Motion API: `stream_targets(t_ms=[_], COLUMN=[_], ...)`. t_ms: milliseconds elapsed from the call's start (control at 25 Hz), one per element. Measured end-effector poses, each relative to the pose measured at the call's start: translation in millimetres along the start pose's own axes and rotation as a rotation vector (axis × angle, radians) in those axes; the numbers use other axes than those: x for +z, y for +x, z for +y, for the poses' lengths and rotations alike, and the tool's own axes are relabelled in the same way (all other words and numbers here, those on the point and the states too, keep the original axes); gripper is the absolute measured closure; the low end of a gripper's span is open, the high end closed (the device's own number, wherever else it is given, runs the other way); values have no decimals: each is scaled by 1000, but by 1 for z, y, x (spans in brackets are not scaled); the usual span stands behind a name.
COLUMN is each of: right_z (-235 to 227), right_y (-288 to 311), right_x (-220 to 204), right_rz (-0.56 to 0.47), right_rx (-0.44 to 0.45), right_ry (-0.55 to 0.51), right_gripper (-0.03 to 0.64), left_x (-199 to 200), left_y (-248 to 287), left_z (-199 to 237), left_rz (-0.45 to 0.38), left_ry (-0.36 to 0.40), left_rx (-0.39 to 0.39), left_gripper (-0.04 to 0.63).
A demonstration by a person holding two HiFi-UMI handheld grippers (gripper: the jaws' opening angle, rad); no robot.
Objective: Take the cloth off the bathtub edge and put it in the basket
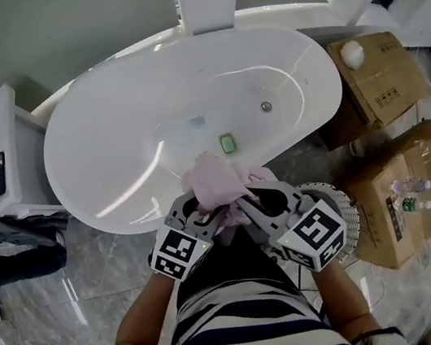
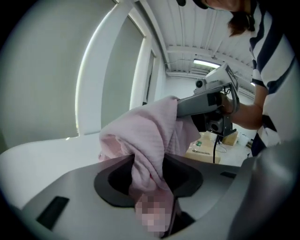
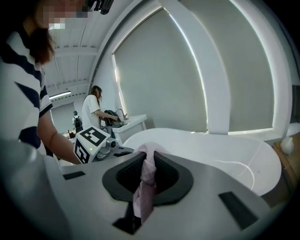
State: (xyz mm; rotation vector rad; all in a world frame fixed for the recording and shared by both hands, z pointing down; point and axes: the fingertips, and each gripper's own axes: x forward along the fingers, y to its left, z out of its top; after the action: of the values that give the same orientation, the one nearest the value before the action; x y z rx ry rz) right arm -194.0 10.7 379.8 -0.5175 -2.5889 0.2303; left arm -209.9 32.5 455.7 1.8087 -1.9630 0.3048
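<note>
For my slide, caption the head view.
Left gripper and right gripper hold a pink cloth at the bathtub edge.

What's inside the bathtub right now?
A small green object and a round drain fitting sit apart on the bathtub floor. The pink cloth covers part of the near rim and whatever lies under it.

Head view looks down; all share bathtub (image 1: 111,144).

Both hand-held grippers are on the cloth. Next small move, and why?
Likely lift the pink cloth and swing it right toward the white basket, just beyond the right hand-held gripper. That one and the left hand-held gripper each pinch the cloth, bunched over the near rim of the bathtub, so the grasp looks done.
</note>
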Motion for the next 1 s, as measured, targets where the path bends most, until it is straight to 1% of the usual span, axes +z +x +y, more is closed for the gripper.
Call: stream_targets(t_ms=[120,240,400,520,640,840,1000], right_z=[-8,-15,-26,-31,-35,-41,-46], right_y=[-28,-59,-103,-140,-178,-235,-278], right_x=[14,28,42,48,52,62,61], right_rz=[-65,-129,-200,-257,-305,-389,-429], right_rx=[-57,-110,-203,-269,-338,-463,-590], right_ry=[11,4,4,11,10,21,18], right_gripper=[560,560,560,560,560,560,560], left_x=[29,58,94,119,142,177,199], left_y=[9,18,33,44,54,70,82], left_z=[-18,-36,-64,-90,-121,-168,-208], left_rz=[-41,-80,-115,-145,-174,-219,-239], left_ry=[27,36,75,92,125,174,221], left_rx=[-41,-73,-120,-170,-225,-347,-471], left_gripper=[465,494,505,506,508,509,509])
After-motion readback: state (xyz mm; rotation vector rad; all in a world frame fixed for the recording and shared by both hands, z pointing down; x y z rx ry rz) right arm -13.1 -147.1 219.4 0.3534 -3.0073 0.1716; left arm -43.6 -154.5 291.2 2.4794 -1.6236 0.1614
